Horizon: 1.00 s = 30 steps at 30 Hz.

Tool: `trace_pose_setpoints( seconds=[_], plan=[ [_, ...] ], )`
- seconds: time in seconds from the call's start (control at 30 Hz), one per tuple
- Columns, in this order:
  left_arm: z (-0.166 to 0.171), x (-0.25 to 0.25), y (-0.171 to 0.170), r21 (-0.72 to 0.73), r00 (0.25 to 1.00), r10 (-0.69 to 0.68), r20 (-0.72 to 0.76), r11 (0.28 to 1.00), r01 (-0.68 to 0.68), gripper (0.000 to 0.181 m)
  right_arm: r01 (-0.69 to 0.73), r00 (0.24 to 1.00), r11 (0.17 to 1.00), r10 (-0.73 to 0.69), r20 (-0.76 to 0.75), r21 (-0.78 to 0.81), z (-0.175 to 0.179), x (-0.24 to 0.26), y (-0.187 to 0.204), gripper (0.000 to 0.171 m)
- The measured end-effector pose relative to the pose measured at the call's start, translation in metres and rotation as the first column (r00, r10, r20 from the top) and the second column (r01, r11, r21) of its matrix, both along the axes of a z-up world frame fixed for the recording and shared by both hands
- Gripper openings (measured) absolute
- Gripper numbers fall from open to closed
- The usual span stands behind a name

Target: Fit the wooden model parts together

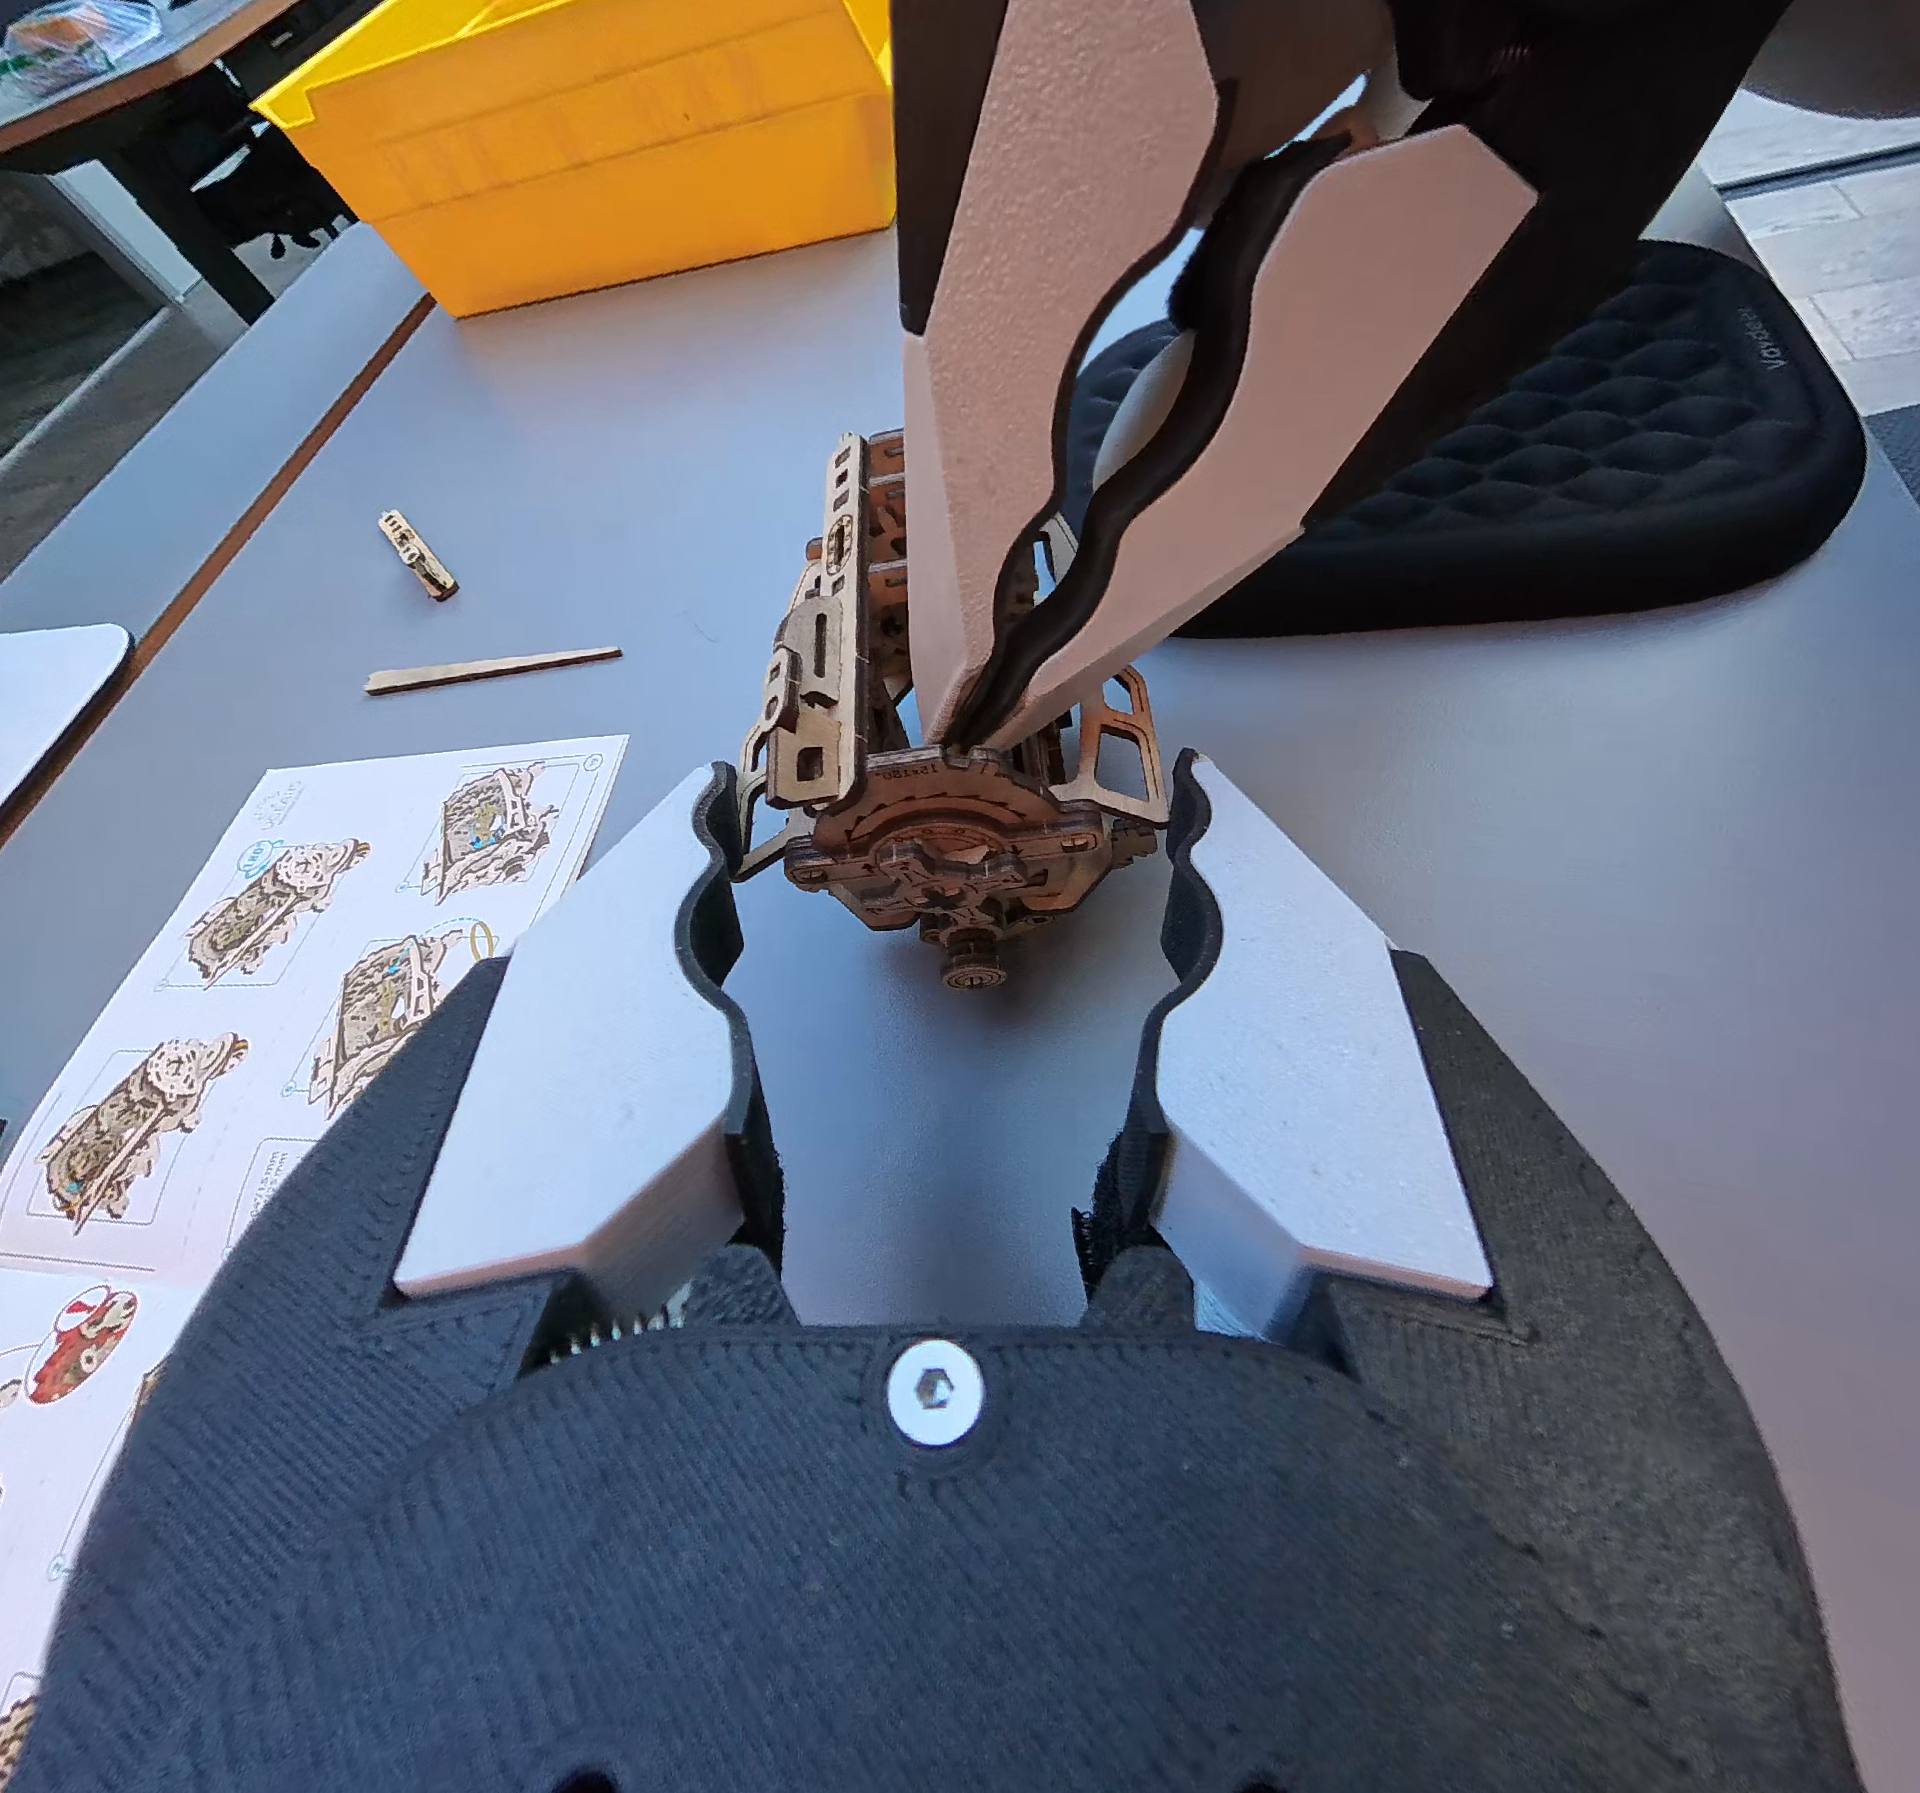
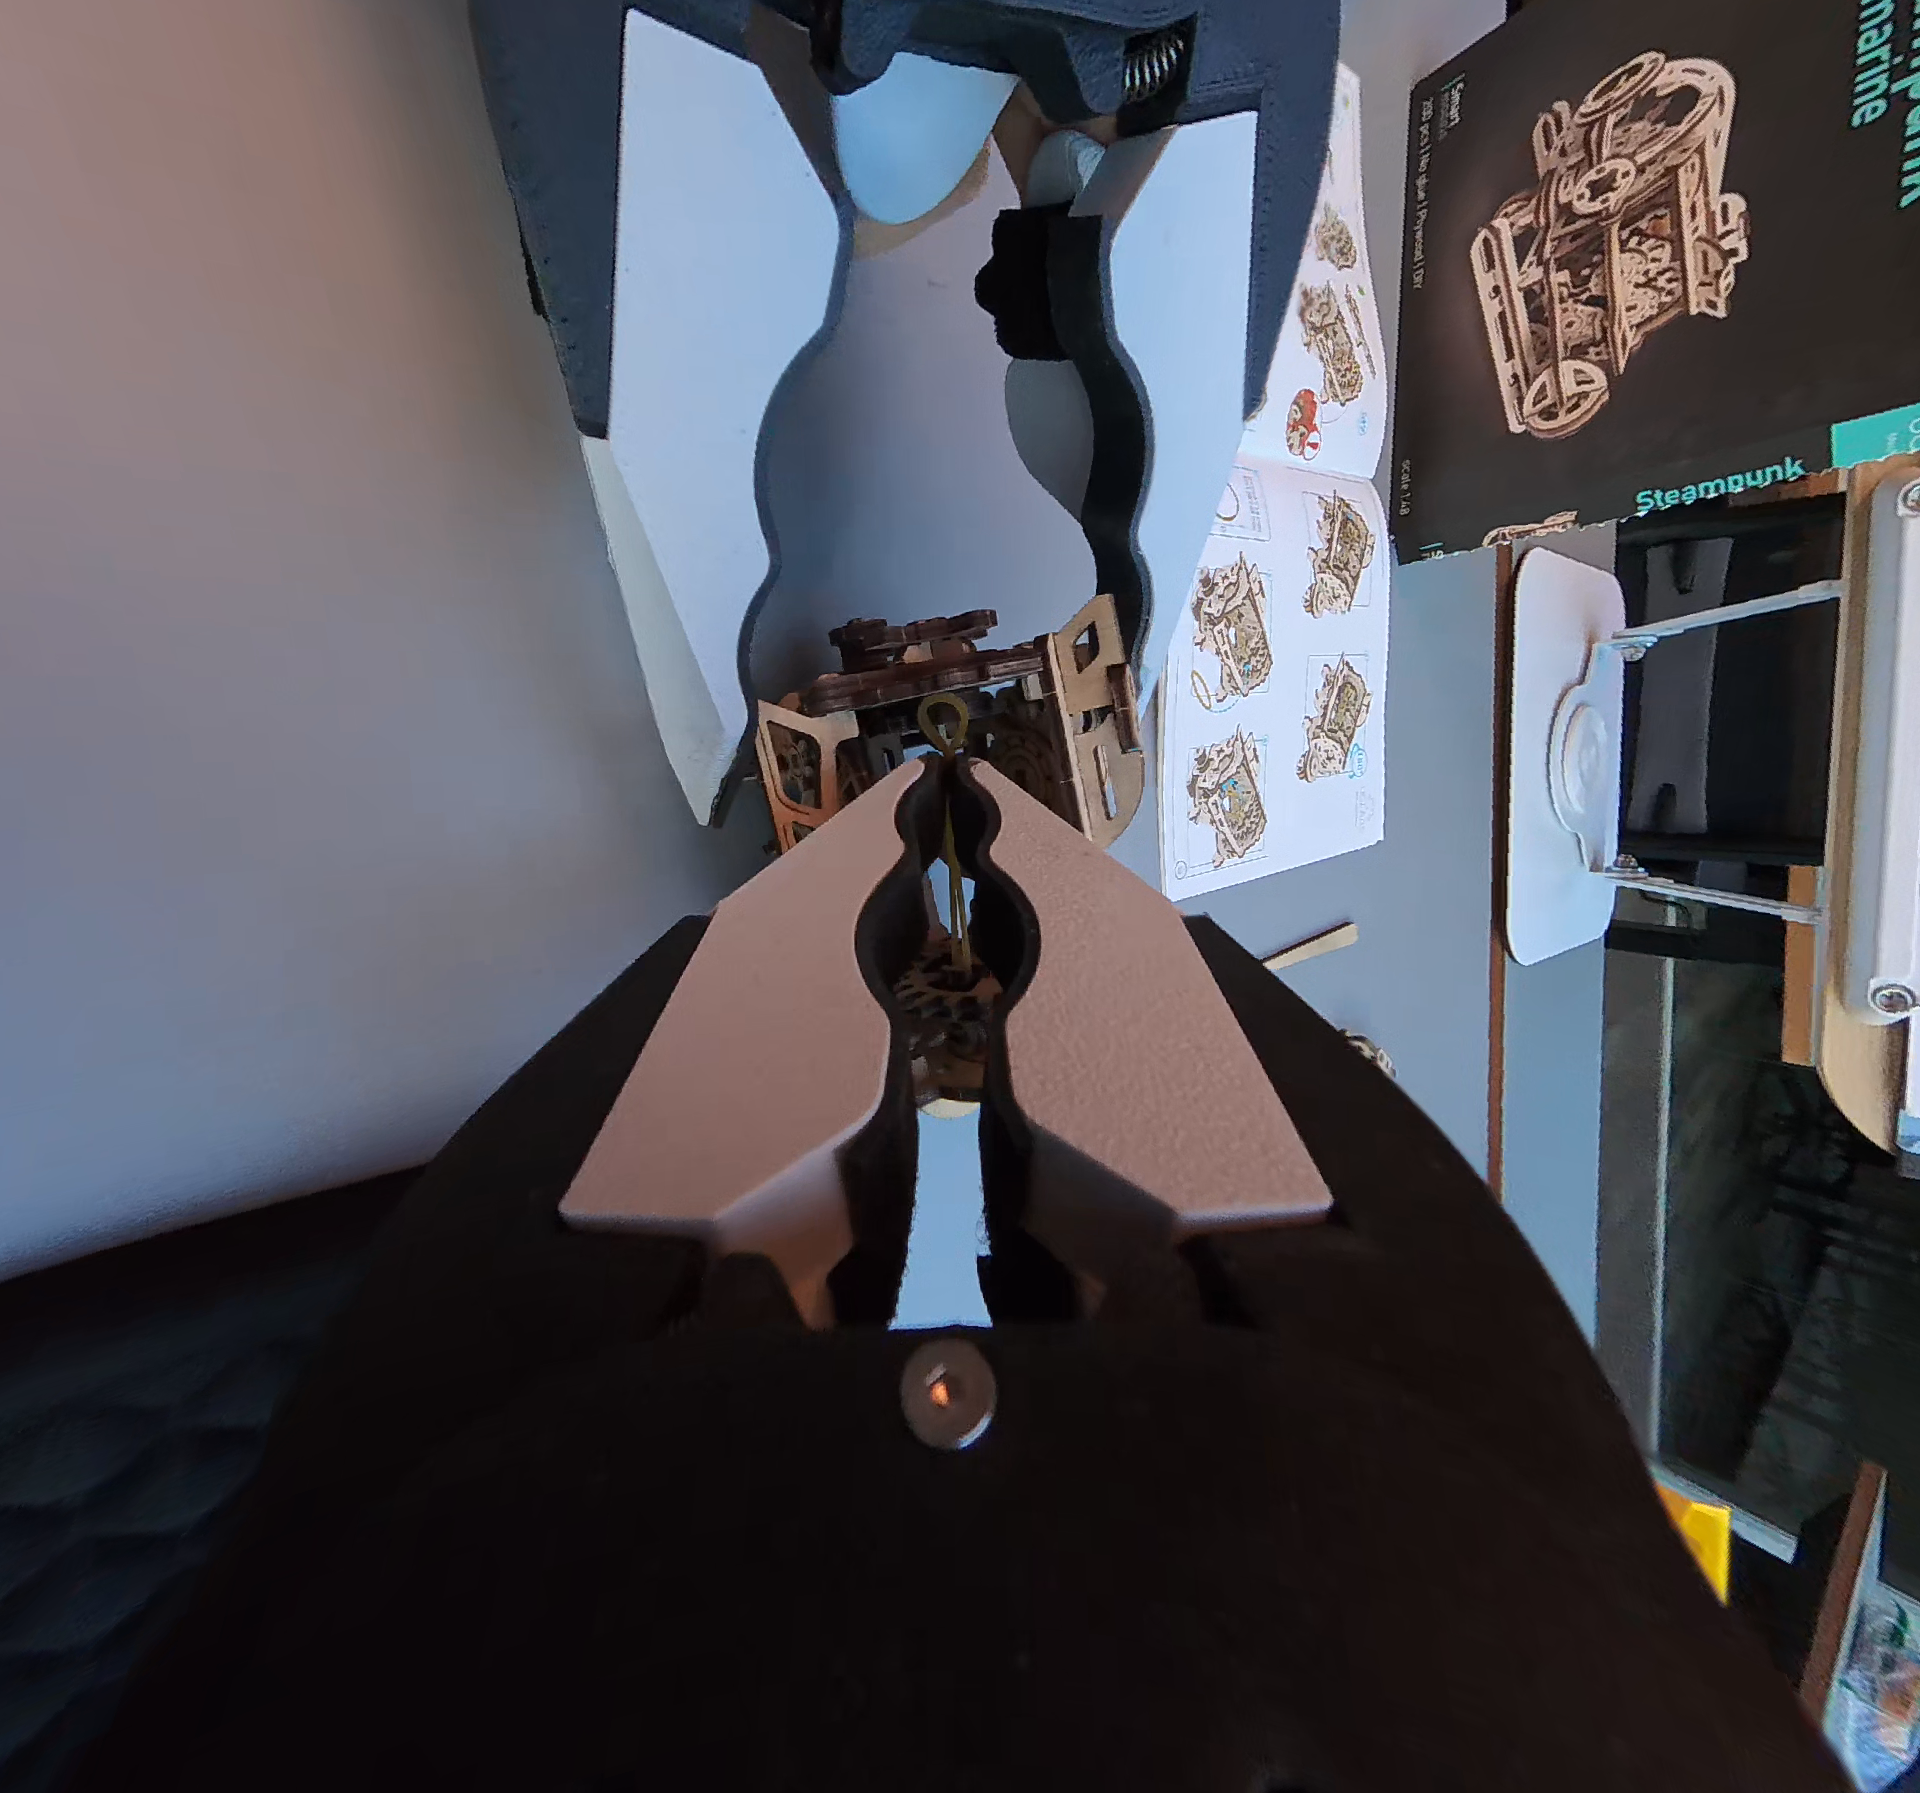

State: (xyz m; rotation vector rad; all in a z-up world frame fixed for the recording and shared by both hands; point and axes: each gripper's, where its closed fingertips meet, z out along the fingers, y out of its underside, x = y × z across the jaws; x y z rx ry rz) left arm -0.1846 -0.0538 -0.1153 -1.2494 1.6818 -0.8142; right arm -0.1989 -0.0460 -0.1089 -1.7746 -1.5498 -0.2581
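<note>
**A light, brittle model and a thin elastic loop — where we should grip**

The wooden model (image 1: 935, 808) stands on the grey desk (image 1: 1455, 912), near the middle, between the spread fingers of our left tool (image 1: 956, 829). That tool is wide; its pads flank the model's near end, and we cannot tell whether either pad touches the wood.

Our right tool (image 2: 948, 767) comes down from above with its tips pinched together on a thin yellowish rubber band (image 2: 943, 720), whose small loop pokes out past the tips, right at the model's top edge.

We judge the model to be light and stiff but fragile: it is built of thin laser-cut plywood with open lattice sides, gears and a small knob at the near end. A squeeze across the lattice could crack a rib or pop a joint. The better hold is on the solid end plate or the thicker frame corners, with gentle pressure, since a light body like this would slide on the smooth desk if pushed from one side only.

The band is soft, stretchy and likely to slip or snap back — we would keep the pinch firm and the pull short.

To the left lie an instruction sheet (image 1: 312, 964), a loose wooden strip (image 1: 494, 671) and a small wooden piece (image 1: 418, 554); a yellow bin (image 1: 623, 133) sits at the far side, and a black cushion (image 1: 1558, 455) to the right.
</note>
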Motion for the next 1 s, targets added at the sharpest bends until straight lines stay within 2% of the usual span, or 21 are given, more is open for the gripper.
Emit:
trace_pose_setpoints(
  seconds=[0.03, 0.57, 1.0],
  plan=[
    [0.0, -0.0001, 0.0, 0.002, 1.0, 0.001, 0.001, 1.0, -0.001, 0.081, 0.003, 1.0, 1.0, -0.003, -0.007, -0.003, 0.0003, 0.0, 0.0001, 0.0],
    [-0.0005, 0.0, -0.0017, 0.044, 1.0, 0.004, 0.003, 0.999, -0.004, 0.081, 0.066, 0.996, 0.998, -0.066, -0.054, -0.004, 0.003, 0.0002, 0.0016, 0.0],
    [-0.0006, -0.0002, -0.0021, 0.06, 1.0, 0.001, 0.003, 0.998, -0.001, 0.081, 0.067, 0.998, 0.995, -0.066, -0.02, 0.076, 0.0051, -0.0013, 0.0034, 0.0]
  ],
)
